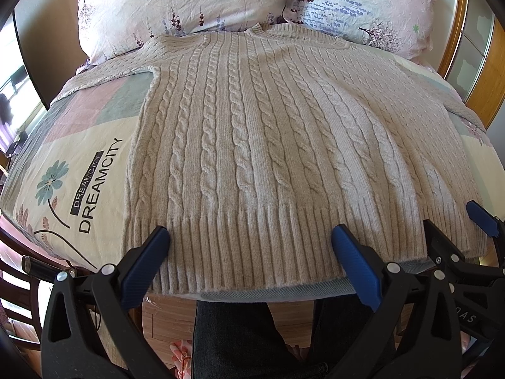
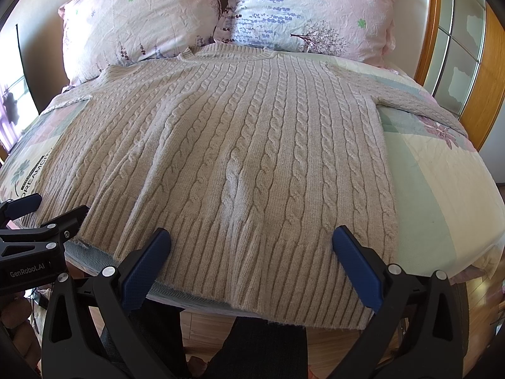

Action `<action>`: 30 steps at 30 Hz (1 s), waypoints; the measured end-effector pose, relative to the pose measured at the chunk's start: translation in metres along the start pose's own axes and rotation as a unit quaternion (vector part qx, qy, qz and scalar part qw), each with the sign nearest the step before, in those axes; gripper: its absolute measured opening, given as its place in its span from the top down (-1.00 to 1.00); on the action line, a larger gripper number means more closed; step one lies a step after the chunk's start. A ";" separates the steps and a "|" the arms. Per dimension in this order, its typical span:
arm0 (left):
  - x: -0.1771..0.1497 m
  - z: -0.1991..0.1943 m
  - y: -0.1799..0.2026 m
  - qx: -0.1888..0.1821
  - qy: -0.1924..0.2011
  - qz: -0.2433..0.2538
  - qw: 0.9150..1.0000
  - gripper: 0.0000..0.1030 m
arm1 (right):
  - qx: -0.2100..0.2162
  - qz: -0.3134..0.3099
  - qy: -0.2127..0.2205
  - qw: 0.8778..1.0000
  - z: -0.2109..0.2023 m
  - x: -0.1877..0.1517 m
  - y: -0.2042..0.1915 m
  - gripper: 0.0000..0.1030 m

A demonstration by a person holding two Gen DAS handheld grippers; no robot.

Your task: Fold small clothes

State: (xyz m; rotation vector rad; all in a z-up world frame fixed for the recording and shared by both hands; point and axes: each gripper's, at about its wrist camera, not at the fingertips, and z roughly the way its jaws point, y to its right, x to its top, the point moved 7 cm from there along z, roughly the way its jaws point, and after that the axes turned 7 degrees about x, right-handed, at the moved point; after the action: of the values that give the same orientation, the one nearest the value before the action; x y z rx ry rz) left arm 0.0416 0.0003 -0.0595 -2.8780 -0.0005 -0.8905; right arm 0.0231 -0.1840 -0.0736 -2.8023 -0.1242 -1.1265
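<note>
A beige cable-knit sweater (image 1: 252, 132) lies flat on the bed, neck toward the pillows, ribbed hem at the near edge. It also shows in the right wrist view (image 2: 240, 145). Its sleeves spread out to both sides. My left gripper (image 1: 251, 237) is open, its blue pads over the hem's left half, holding nothing. My right gripper (image 2: 251, 240) is open over the hem's right half, holding nothing. The right gripper's fingers (image 1: 442, 240) show at the right of the left wrist view. The left gripper's fingers (image 2: 63, 221) show at the left of the right wrist view.
The bed has a patterned quilt (image 1: 79, 164) printed "DREAMCITY". Two floral pillows (image 1: 176, 3) (image 2: 309, 9) stand behind the sweater. A wooden-framed glass panel (image 2: 457, 47) is at the right. The person's dark trousers (image 1: 240, 341) and wood floor lie below the bed edge.
</note>
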 end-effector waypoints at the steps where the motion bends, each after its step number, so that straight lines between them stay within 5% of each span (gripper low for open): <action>1: 0.000 0.000 0.000 0.000 0.000 0.000 1.000 -0.97 | 0.000 0.000 0.000 1.000 0.000 0.000 0.000 -0.97; 14: -0.001 -0.002 0.001 0.000 0.001 0.005 1.000 -0.97 | 0.003 -0.004 0.001 1.000 -0.001 -0.006 0.012 -0.97; 19: 0.000 -0.004 0.001 -0.008 0.025 0.026 0.999 -0.97 | 0.053 -0.039 0.010 0.998 -0.002 -0.003 0.028 -0.97; 23: 0.028 -0.011 -0.022 -0.004 0.060 0.022 0.998 -0.97 | 0.034 0.049 0.084 0.995 -0.033 0.047 0.113 -0.97; 25: 0.053 -0.015 -0.048 0.006 0.083 -0.002 0.997 -0.97 | 0.012 0.136 0.126 0.983 -0.048 0.076 0.184 -0.97; 27: 0.076 -0.012 -0.072 -0.015 0.089 -0.029 0.996 -0.97 | 0.003 0.223 0.147 0.964 -0.050 0.092 0.251 -0.62; 30: 0.103 0.006 -0.098 -0.106 0.064 -0.068 0.990 -0.97 | -0.016 0.363 0.155 0.919 -0.035 0.101 0.358 -0.09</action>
State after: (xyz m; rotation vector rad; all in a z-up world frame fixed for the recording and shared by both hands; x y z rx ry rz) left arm 0.1260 0.0945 0.0057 -3.0387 -0.0970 -1.1643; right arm 0.1150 -0.5400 -0.0068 -2.2836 0.8834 -1.3105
